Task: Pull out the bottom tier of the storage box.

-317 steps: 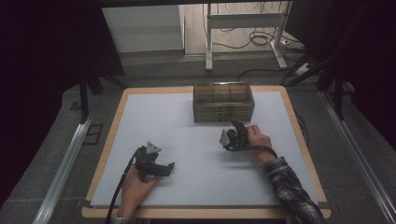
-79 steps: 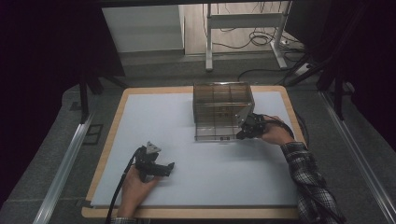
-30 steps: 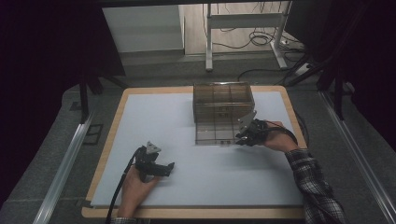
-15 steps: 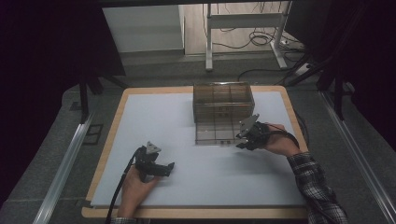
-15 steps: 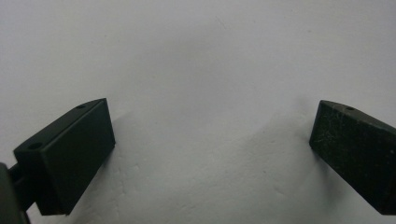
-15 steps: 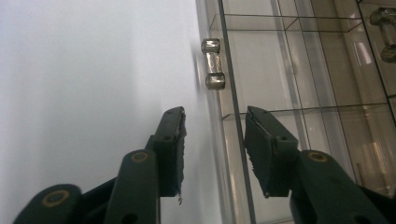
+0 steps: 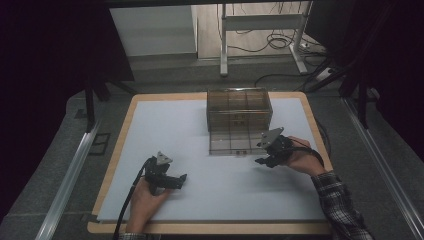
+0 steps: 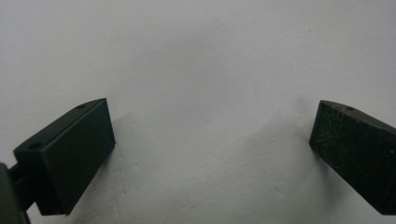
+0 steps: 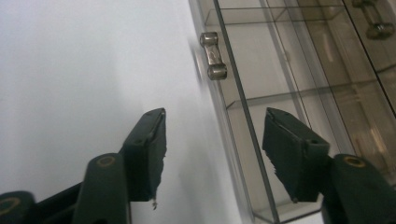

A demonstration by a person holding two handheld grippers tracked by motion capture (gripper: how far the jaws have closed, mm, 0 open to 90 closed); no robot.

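Since the earliest frame the lid of the smoky clear plastic compartment box (image 7: 239, 109) has come open — its gridded flap (image 7: 233, 143) now lies flat on the white sheet toward you, and your right claw (image 7: 262, 156) has drawn off to the flap's near right corner. Its jaws stand part-open and empty, straddling the flap's front edge beside a small metal latch (image 9: 213, 56). Your left claw (image 7: 176, 180) rests wide and empty on the bench (image 7: 116, 135), well apart from the box. I judge the opening step all but done; next you would back the right claw clear of that edge, then reach into a compartment. No brand, label or writing can be read anywhere.
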